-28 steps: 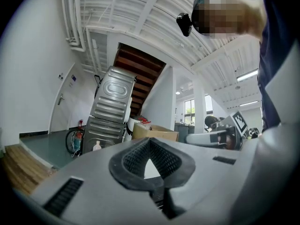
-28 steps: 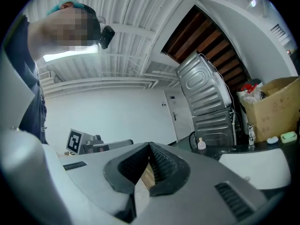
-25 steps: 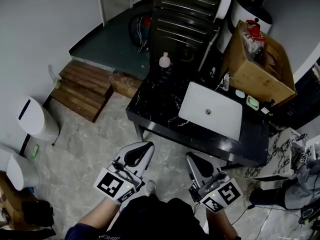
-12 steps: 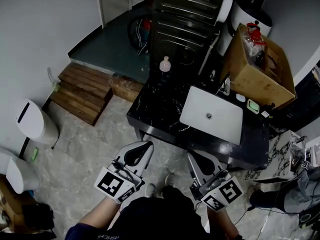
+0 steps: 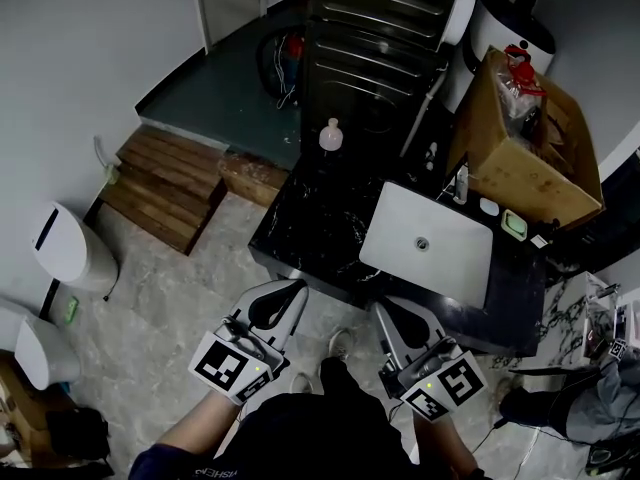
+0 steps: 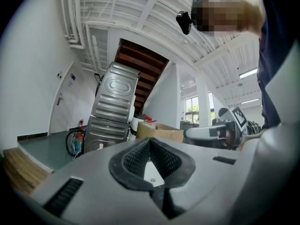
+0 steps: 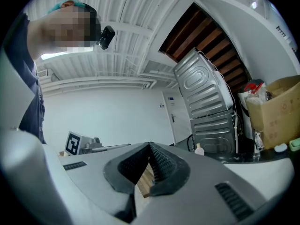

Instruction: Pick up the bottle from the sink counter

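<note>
A small pale bottle [image 5: 330, 135] with a white cap stands at the far left corner of the black sink counter [image 5: 310, 218]. It shows tiny in the left gripper view [image 6: 100, 146] and the right gripper view [image 7: 200, 149]. A white basin [image 5: 428, 243] is set into the counter's right half. My left gripper [image 5: 290, 291] and right gripper [image 5: 385, 314] hang side by side short of the counter's near edge, well away from the bottle. Both are shut with nothing between their jaws, the left tips [image 6: 150, 142] and right tips [image 7: 150, 146] meeting.
A tall metal appliance [image 5: 375, 28] stands behind the counter. A cardboard box [image 5: 530, 148] sits at the back right, with a green soap dish [image 5: 515, 225] by the basin. Wooden steps [image 5: 170, 178] and a white bin [image 5: 65, 248] are on the floor at left.
The counter has shifted slightly in the head view as the person steps toward it. Both grippers keep their places in the view and stay shut.
</note>
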